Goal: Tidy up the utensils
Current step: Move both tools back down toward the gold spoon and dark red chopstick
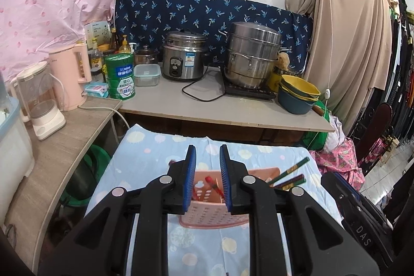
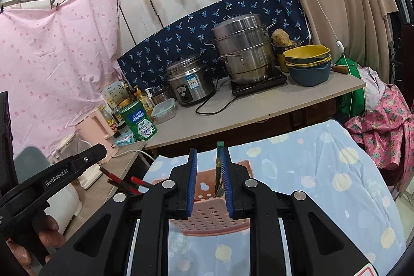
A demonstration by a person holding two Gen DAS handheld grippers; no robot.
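A pink perforated utensil basket point(image 1: 207, 219) stands on the blue patterned cloth, right under both grippers; it also shows in the right wrist view point(image 2: 212, 221). My left gripper point(image 1: 207, 155) is open above it, with red chopsticks point(image 1: 214, 186) lying in the basket between its fingers. Green and dark chopsticks point(image 1: 289, 172) stick out of the basket's right side. My right gripper point(image 2: 209, 158) is open, with a green chopstick point(image 2: 220, 170) leaning against its right finger's pad, its tip down in the basket. Red and dark chopsticks point(image 2: 124, 181) stick out to the left.
Behind the cloth-covered table point(image 1: 155, 167) is a counter with a rice cooker point(image 1: 185, 57), a steel steamer pot point(image 1: 252, 56), stacked bowls point(image 1: 298, 93), a green tin point(image 1: 120, 76) and kettles point(image 1: 71, 76). Hanging clothes are at right.
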